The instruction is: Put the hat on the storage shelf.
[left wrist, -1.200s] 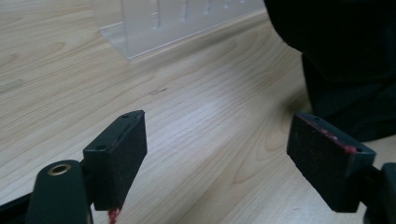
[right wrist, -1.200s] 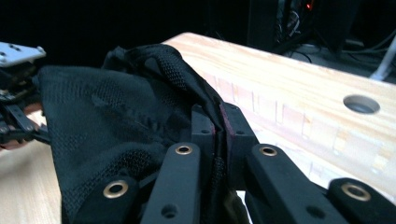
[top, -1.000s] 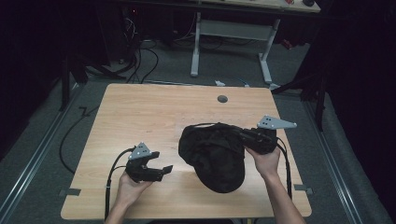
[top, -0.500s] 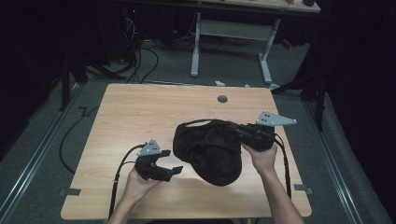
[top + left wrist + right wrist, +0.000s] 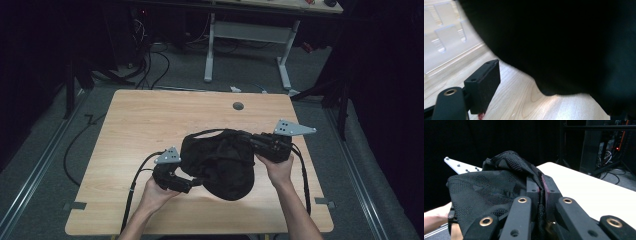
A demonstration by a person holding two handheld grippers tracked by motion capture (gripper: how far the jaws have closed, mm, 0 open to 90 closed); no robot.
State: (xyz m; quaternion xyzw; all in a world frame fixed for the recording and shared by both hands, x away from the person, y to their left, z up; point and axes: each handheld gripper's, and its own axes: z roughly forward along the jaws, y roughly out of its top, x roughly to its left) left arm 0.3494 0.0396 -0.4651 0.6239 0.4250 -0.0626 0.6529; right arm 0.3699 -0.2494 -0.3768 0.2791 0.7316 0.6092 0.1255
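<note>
A black mesh cap lies crumpled on the wooden table, right of centre. My right gripper is shut on the cap's right edge. In the right gripper view the mesh cloth is pinched between the two pads and rises over them. My left gripper is open at the cap's lower left edge. In the left gripper view one finger stands just left of the dark cloth, and the cloth hides the other finger.
A round grommet hole sits near the table's far edge. Beyond the table stand a white desk frame and floor cables. The left gripper's grey plate shows behind the cap in the right gripper view.
My left gripper has moved right across the table and reached the cap's edge. The right gripper has kept its hold and shifted the cap slightly left.
</note>
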